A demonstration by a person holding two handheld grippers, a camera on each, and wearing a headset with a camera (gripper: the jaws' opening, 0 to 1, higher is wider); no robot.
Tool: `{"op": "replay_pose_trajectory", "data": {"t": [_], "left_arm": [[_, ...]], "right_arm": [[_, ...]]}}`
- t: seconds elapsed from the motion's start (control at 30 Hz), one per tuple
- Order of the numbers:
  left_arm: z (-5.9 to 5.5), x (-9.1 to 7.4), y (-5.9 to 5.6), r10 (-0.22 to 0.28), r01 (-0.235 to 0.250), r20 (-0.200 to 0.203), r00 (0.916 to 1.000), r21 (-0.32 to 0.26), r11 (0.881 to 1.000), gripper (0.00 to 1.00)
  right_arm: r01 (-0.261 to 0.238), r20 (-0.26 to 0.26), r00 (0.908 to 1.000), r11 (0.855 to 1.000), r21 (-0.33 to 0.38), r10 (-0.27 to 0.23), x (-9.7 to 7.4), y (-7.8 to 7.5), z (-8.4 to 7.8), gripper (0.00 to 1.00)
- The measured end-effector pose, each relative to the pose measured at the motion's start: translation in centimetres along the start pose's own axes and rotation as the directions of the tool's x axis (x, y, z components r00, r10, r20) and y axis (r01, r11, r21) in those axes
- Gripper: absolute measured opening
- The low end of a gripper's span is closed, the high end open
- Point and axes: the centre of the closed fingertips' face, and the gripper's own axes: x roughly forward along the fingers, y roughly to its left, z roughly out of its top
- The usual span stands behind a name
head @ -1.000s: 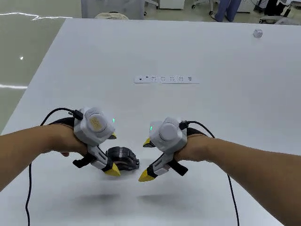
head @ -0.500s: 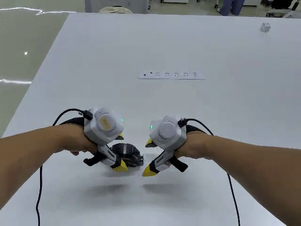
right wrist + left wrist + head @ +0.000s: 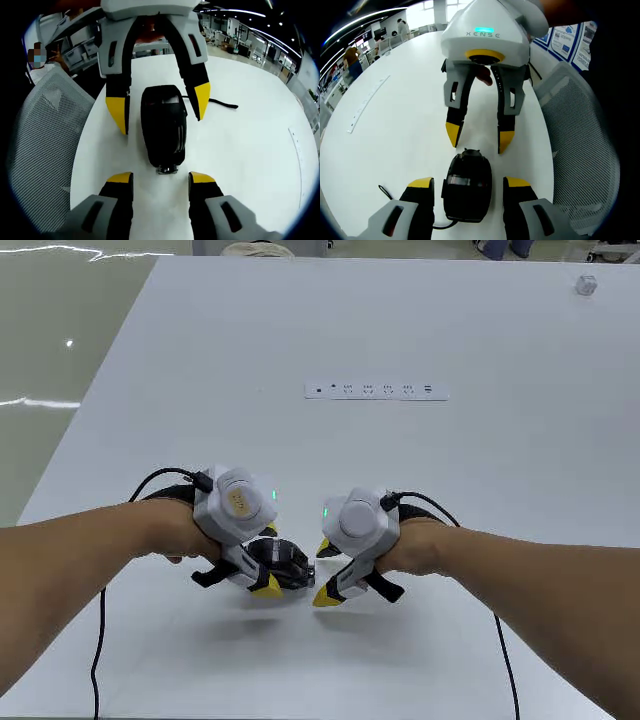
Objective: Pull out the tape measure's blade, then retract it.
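The black tape measure (image 3: 164,125) lies on the white bench (image 3: 420,330) between the spread jaws of the left claw (image 3: 469,184), a gap showing either side, while the right claw (image 3: 160,179), likewise open, faces it with tips beside its near end

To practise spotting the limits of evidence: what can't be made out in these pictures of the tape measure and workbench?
1. Tape measure, head view: mostly covered by the left gripper.
2. Blade tip, right gripper view: too small to tell if any blade is out.
3. Small object at the table's far right, head view: too small to identify.
4. Posters, left gripper view: lettering blurred.
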Motion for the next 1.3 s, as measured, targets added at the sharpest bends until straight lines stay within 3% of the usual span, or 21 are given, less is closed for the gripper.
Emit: {"op": "replay_pose_trajectory", "data": {"t": [0.3,0.67,0.77,1.3], "left_arm": [[-0.5,0.5,0.3,0.014,-0.013,-0.029,0.9995,0.013,1.000,0.45],[-0.3,0.8,0.1,0.007,-0.006,-0.039,0.9992,0.023,1.000,0.42],[-0.4,0.8,0.3,0.014,-0.013,-0.045,0.9989,0.024,1.000,0.38],[-0.6,1.3,0.4,0.038,-0.036,-0.040,0.9985,0.051,0.998,0.38]], "right_arm": [[0.000,0.010,0.9999,1.000,-0.010,0.000,0.6,-0.2,0.7,0.35],[-0.004,-0.038,0.9993,0.998,-0.070,0.001,1.1,-0.1,0.3,0.25],[0.008,-0.037,0.9993,0.998,-0.068,-0.010,1.1,-0.3,0.4,0.21],[0.012,-0.062,0.9980,0.999,-0.042,-0.015,1.3,-0.6,0.4,0.15]]}}
